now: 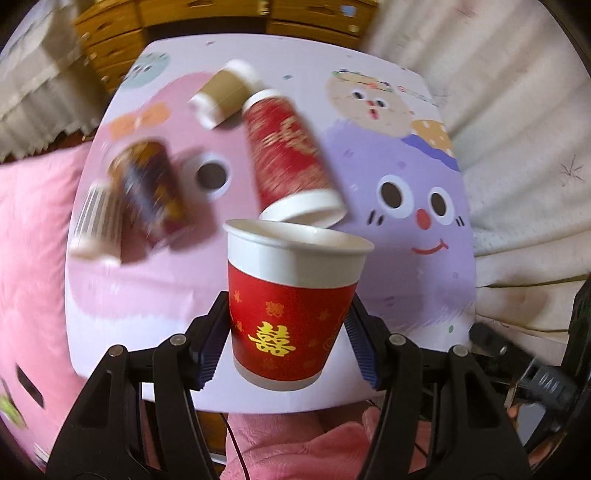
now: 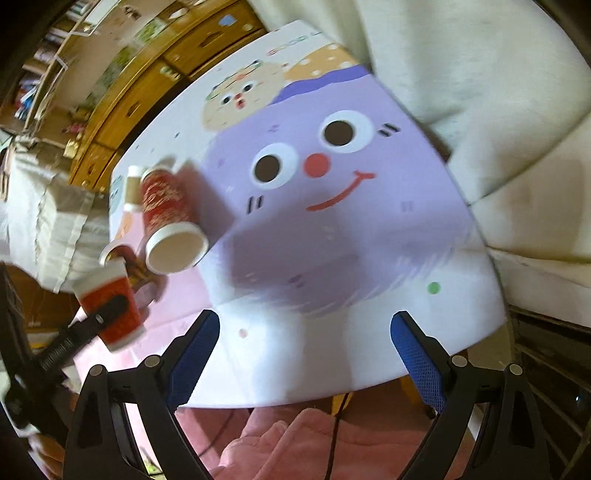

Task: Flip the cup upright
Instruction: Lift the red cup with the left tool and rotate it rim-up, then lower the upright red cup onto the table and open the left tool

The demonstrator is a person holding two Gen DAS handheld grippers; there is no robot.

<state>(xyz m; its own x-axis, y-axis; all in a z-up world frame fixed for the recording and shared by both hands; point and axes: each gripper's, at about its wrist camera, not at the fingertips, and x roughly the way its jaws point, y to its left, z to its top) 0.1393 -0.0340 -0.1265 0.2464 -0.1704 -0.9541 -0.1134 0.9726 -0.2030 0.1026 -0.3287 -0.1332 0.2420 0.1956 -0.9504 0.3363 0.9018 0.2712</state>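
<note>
My left gripper (image 1: 288,325) is shut on a short red paper cup (image 1: 291,306) with a gold character and white rim. It holds the cup upright, mouth up, above the near edge of the cartoon-printed table (image 1: 424,295). The same cup (image 2: 110,306) shows at the left of the right wrist view, clamped by the left gripper's finger (image 2: 110,306). My right gripper (image 2: 304,354) is open and empty above the table's near edge.
A tall red cup (image 1: 288,155) lies on its side, mouth toward me, also in the right wrist view (image 2: 166,210). A brown cup (image 1: 225,92), a dark patterned cup (image 1: 151,184) and a striped cup (image 1: 96,221) lie on the left half. Wooden drawers (image 1: 221,14) stand behind.
</note>
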